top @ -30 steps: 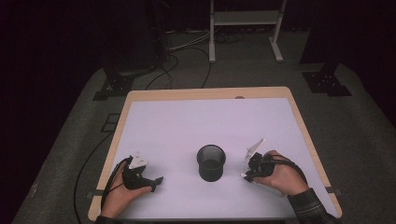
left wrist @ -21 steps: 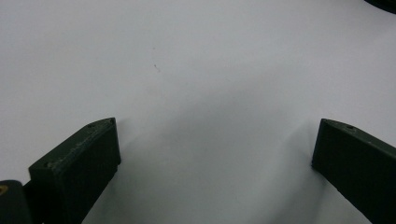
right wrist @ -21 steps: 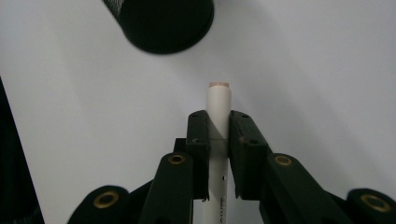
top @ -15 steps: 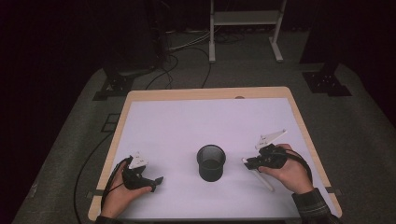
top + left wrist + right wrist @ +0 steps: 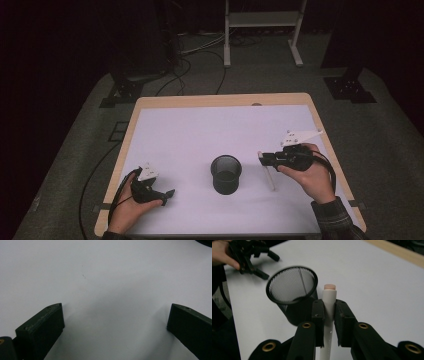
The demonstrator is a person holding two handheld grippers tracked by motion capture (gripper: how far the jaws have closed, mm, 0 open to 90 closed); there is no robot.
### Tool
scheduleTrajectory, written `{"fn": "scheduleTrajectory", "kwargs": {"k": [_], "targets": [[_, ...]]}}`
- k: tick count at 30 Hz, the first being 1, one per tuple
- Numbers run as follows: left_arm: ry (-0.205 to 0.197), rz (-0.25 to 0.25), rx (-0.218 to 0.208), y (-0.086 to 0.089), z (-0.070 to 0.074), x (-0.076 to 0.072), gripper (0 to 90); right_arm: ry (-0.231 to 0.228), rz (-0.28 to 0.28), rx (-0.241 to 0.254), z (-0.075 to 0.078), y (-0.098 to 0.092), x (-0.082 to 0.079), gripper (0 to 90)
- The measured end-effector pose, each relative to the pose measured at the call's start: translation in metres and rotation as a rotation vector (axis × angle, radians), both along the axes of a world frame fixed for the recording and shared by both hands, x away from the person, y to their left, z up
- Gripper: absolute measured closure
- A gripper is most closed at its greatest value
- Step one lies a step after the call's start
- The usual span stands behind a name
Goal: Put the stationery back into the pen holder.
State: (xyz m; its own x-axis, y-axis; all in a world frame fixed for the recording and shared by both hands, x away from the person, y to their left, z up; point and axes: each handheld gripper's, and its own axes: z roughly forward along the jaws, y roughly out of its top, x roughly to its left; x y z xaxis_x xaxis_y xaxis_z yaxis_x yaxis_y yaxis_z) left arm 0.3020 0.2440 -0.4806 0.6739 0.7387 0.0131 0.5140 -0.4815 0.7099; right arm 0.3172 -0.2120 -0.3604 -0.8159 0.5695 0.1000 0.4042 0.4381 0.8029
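Note:
A black mesh cup (image 5: 226, 174) stands upright in the middle of the white table; it is tall and open-topped in the right gripper view (image 5: 292, 290). To its right my right gripper (image 5: 261, 158) hovers above the sheet, shut on a white pencil (image 5: 270, 179) with a pinkish eraser end (image 5: 329, 287). The pencil (image 5: 329, 302) runs between the closed jaws of that gripper (image 5: 329, 305), close beside the cup's rim. My left gripper (image 5: 169, 192) rests at the front left, open, with bare table between its jaws (image 5: 115, 315).
The wooden table edge (image 5: 220, 100) frames the white sheet. Beyond it lie dark floor, cables and a metal stand (image 5: 260, 20). The left hand and its gripper (image 5: 249, 255) are behind the cup in the right gripper view.
My right gripper has lifted off the table with the white pencil in it and drifted slightly right. The left gripper and the cup have stayed put.

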Motion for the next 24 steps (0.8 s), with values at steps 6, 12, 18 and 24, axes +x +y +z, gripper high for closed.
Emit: {"fn": "scheduleTrajectory", "kwargs": {"k": [6,12,18,24], "targets": [[0.001,0.000,0.001,0.000,0.000,0.000,0.1,-0.035,0.018,0.064,0.019,0.009,0.004,78.0],[0.000,0.001,-0.004,0.000,0.000,0.000,0.2,-0.072,0.036,0.101,0.035,0.022,0.009,78.0],[0.001,0.001,-0.004,0.000,0.000,0.000,0.1,-0.106,0.067,0.105,0.049,0.040,0.011,77.9],[0.001,0.001,-0.004,0.000,0.000,0.000,0.1,-0.128,0.092,0.112,0.064,0.055,0.013,77.9]]}}
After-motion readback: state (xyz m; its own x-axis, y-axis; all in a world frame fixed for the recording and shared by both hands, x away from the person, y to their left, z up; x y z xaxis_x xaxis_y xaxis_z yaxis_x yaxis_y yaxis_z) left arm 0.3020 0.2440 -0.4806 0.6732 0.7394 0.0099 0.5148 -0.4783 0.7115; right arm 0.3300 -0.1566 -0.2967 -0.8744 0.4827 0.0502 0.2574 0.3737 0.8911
